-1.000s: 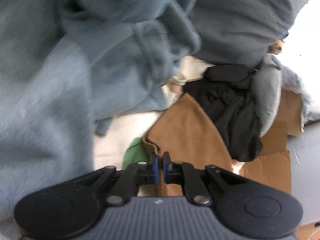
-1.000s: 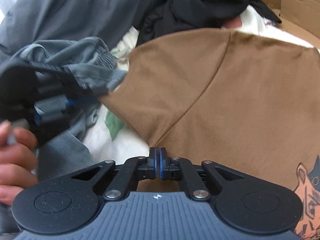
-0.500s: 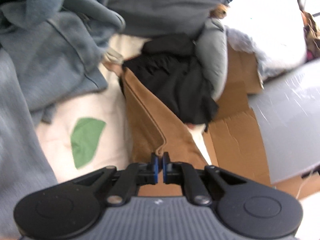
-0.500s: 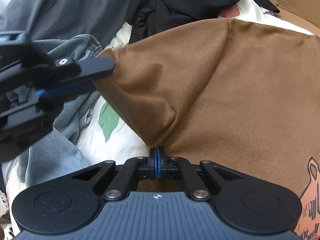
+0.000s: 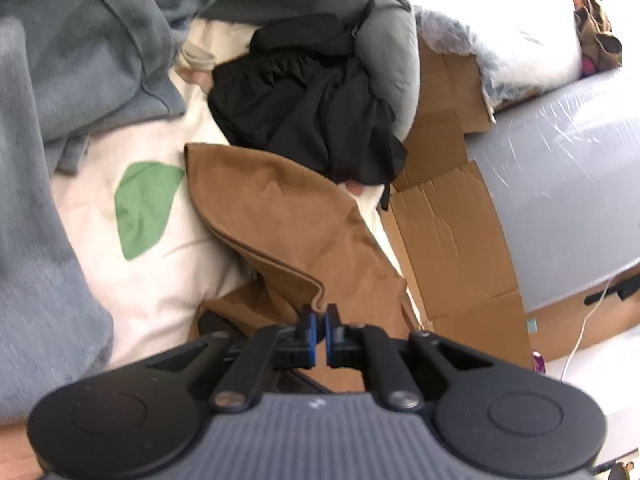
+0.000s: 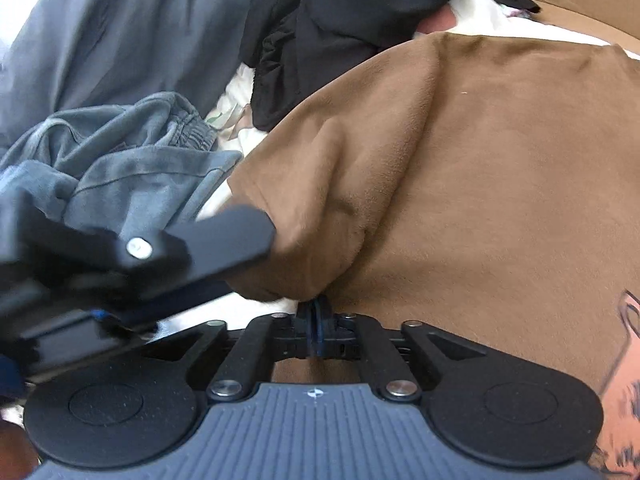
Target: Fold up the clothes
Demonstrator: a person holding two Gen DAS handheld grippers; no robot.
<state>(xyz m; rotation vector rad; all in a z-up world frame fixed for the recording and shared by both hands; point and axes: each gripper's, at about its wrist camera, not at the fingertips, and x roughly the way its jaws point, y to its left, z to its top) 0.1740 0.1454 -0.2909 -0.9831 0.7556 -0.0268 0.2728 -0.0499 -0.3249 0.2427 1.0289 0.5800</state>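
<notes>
The brown garment lies on a white bedsheet printed with a green leaf, and everything else sits around it. In the left wrist view the left tongs are pinched together on a hemmed edge of the brown garment, the fabric running up and away from the blue pads in a long fold. Beyond the garment's far end lies a crumpled black garment, touching it, and past that a grey padded piece. To the garment's left a heap of grey-blue clothes covers the sheet. To its right flattened cardboard lies beside a grey sheet. In the right wrist view the right tongs are clamped on a bunched fold of the brown garment, which spreads wide and fairly flat to the right, where part of an orange printed figure shows near the lower corner. The left tongs enter from the garment's left side, blurred, their tip against its edge close to the right tongs. Grey-blue clothes and the black garment lie beyond it.
</notes>
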